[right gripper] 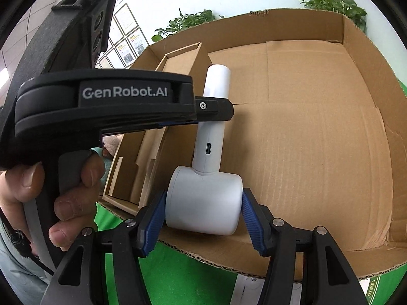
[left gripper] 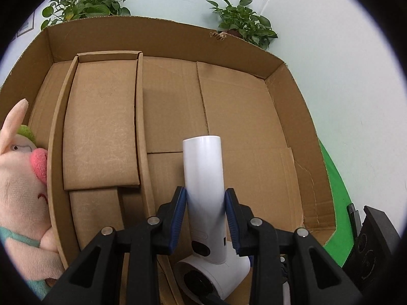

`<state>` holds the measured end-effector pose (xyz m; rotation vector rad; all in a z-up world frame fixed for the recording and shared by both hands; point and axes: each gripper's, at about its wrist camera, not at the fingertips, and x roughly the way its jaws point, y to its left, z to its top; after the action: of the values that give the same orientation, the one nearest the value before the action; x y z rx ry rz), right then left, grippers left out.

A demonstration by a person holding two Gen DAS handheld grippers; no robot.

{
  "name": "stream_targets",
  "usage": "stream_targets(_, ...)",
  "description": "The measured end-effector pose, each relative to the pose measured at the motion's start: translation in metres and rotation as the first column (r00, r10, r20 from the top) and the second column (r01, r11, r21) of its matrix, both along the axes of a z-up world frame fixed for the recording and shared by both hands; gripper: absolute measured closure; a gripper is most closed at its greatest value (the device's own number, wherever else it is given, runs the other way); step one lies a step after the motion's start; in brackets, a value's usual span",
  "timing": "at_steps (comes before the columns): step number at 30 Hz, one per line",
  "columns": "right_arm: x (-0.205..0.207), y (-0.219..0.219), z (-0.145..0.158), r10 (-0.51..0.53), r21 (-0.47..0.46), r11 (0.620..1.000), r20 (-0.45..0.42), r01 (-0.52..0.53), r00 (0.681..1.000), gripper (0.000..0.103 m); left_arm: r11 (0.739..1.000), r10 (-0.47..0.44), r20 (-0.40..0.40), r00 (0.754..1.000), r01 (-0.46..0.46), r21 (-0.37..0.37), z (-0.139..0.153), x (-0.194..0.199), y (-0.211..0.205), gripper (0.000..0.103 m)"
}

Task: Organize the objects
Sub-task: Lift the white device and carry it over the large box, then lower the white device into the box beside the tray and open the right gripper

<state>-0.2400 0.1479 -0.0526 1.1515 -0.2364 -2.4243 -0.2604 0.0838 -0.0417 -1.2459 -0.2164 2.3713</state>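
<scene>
A white handheld device [left gripper: 204,178], with a round head and a straight handle, is over the floor of a large open cardboard box [left gripper: 254,106]. My left gripper [left gripper: 205,203] is shut on its handle. In the right wrist view the device's head [right gripper: 203,200] sits between my right gripper's [right gripper: 203,211] blue pads [right gripper: 152,218]. The left pad touches the head; a small gap shows at the right pad. The left gripper's body [right gripper: 101,104] and the hand holding it fill the left of that view.
A smaller cardboard insert tray [left gripper: 101,127] lies in the box's left part. A pink plush pig [left gripper: 23,178] leans outside the box's left wall. Green cloth [right gripper: 165,274] covers the table. Potted plants [left gripper: 244,23] stand behind the box against the wall.
</scene>
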Motion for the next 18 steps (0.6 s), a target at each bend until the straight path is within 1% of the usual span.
stream_targets(2,0.000,-0.003,0.000,0.009,0.008,1.000,0.009,-0.010,1.000,0.045,1.000,-0.003,-0.001,1.000,0.003,0.014,0.003,0.002,-0.003,0.073)
stream_targets(3,0.000,-0.005,-0.001,0.020,0.005,1.000,0.020,-0.020,1.000,0.042,1.000,-0.007,-0.014,1.000,0.008,0.027,0.007,0.004,-0.004,0.073)
stream_targets(4,0.000,-0.006,-0.002,0.027,0.001,1.000,0.025,-0.027,0.999,0.039,0.999,-0.009,-0.030,0.999,0.011,0.040,0.013,0.008,-0.007,0.073)
stream_targets(8,0.004,-0.007,0.006,0.046,-0.019,0.999,0.014,-0.046,0.999,0.038,0.998,0.025,-0.119,0.993,-0.018,0.065,0.036,0.028,-0.025,0.073)
stream_targets(10,0.005,-0.004,0.010,0.053,-0.050,0.997,0.014,-0.053,0.998,0.038,0.999,0.039,-0.148,0.988,-0.033,0.041,0.039,0.037,-0.033,0.073)
stream_targets(12,0.006,0.001,0.014,0.043,-0.047,0.998,0.009,-0.042,0.999,0.038,0.999,0.038,-0.144,0.989,-0.036,0.014,0.034,0.043,-0.042,0.073)
stream_targets(14,0.004,0.006,0.015,0.026,-0.060,0.998,0.013,-0.025,1.000,0.045,0.999,0.036,-0.120,0.992,-0.038,-0.020,0.024,0.046,-0.047,0.073)
stream_targets(16,0.002,0.013,0.013,0.001,-0.084,0.997,0.026,0.002,1.000,0.067,0.996,0.056,-0.088,0.994,-0.062,-0.065,0.012,0.047,-0.053,0.073)
stream_targets(17,0.001,0.014,0.013,-0.001,-0.091,0.996,0.028,0.004,1.000,0.073,0.994,0.068,-0.077,0.995,-0.074,-0.080,0.008,0.048,-0.055,0.073)
stream_targets(18,-0.002,0.016,0.014,-0.008,-0.079,0.997,0.028,0.011,1.000,0.082,0.992,0.078,-0.067,0.995,-0.084,-0.094,0.004,0.048,-0.056,0.073)
